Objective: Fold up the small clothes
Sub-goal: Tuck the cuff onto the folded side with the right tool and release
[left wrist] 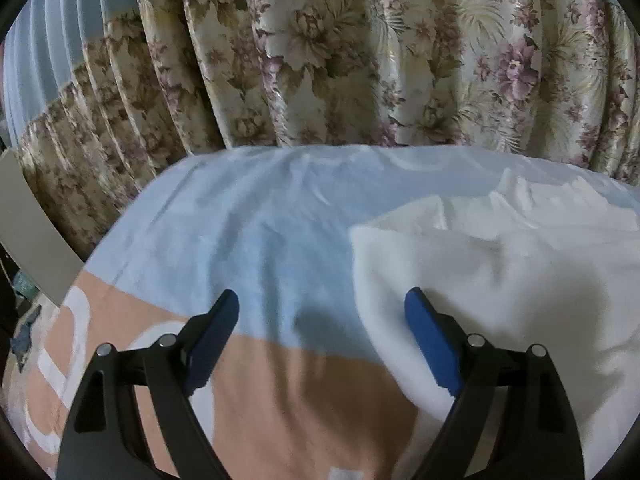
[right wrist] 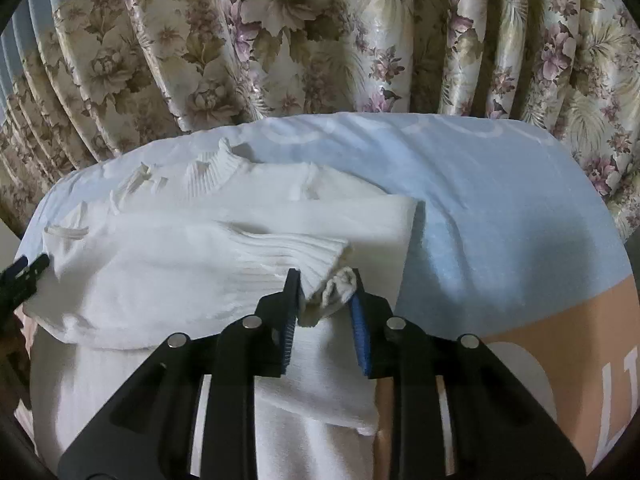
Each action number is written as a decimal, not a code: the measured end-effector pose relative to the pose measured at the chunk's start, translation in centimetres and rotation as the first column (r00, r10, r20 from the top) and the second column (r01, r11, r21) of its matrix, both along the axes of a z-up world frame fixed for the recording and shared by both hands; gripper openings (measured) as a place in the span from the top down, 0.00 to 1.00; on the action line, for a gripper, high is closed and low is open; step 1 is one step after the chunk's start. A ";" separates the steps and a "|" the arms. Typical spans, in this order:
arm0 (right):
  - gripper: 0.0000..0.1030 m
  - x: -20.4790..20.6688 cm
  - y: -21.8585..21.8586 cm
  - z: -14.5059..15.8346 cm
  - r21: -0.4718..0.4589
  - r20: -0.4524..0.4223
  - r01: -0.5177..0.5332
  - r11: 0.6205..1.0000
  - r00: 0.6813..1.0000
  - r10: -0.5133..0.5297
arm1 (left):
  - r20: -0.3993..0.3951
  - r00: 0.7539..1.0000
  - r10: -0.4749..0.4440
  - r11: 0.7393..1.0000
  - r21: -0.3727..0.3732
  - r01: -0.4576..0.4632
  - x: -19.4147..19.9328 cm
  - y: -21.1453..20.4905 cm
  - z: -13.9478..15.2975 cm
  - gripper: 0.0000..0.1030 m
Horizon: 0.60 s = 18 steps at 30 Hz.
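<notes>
A white knit sweater lies spread on the bed, its ribbed collar at the far side. One sleeve is folded across the body, and its ribbed cuff ends between my right gripper's jaws. My right gripper is shut on that bunched cuff end, both blue pads touching cloth. In the left wrist view the sweater fills the right half. My left gripper hangs open above the sweater's left edge, one finger over the sheet and the other over the knit, nothing between them. Its tip also shows at the right wrist view's left edge.
The bed cover is light blue at the far side and peach with white lettering near me. A floral curtain hangs close behind the bed's far edge. A grey panel stands left of the bed.
</notes>
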State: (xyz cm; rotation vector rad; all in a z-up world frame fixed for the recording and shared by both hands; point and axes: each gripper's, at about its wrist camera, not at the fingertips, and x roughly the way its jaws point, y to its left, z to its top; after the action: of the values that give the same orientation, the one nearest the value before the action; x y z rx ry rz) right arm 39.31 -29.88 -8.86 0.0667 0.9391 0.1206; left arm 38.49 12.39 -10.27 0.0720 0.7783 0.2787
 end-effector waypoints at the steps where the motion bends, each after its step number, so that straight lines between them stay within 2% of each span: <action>1: 0.72 0.0 -0.1 -0.1 0.000 -0.003 0.004 1.000 1.000 -0.004 | 0.001 1.000 0.006 1.000 0.009 -0.006 0.2 0.2 0.0 0.17; 8: 0.63 0.2 -0.6 0.0 -0.037 0.006 0.033 0.999 0.999 -0.033 | 0.007 1.000 0.020 1.000 -0.006 -0.020 0.5 0.8 0.0 0.17; 10: 0.54 0.0 -0.7 0.0 -0.061 0.015 0.048 0.997 0.999 -0.047 | 0.006 1.000 0.005 1.000 -0.021 -0.005 0.5 0.8 0.0 0.17; 12: 0.49 -0.2 -0.8 -0.2 -0.063 0.015 0.062 0.996 0.998 -0.061 | -0.010 0.999 -0.041 0.998 -0.045 0.041 0.6 0.6 -0.1 0.17; 15: 0.44 -0.5 -0.9 -0.1 -0.056 0.016 0.074 0.996 0.997 -0.074 | 0.001 0.997 -0.076 0.997 -0.034 0.076 0.1 0.0 0.3 0.17; 17: 0.40 -1.1 -0.9 0.5 -0.040 0.023 0.080 0.996 0.997 -0.080 | 0.018 0.996 -0.089 0.994 -0.054 0.090 -0.6 -0.3 0.8 0.17; 18: 0.33 -1.6 -0.8 1.2 -0.034 0.043 0.079 0.996 0.996 -0.077 | 0.032 0.995 -0.096 0.992 -0.073 0.098 -1.0 -0.4 1.2 0.17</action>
State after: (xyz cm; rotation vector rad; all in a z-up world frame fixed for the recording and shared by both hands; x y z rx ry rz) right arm 37.73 -30.63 -7.69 0.0678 0.8955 0.0330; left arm 37.45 11.97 -9.03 0.0349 0.7536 0.1580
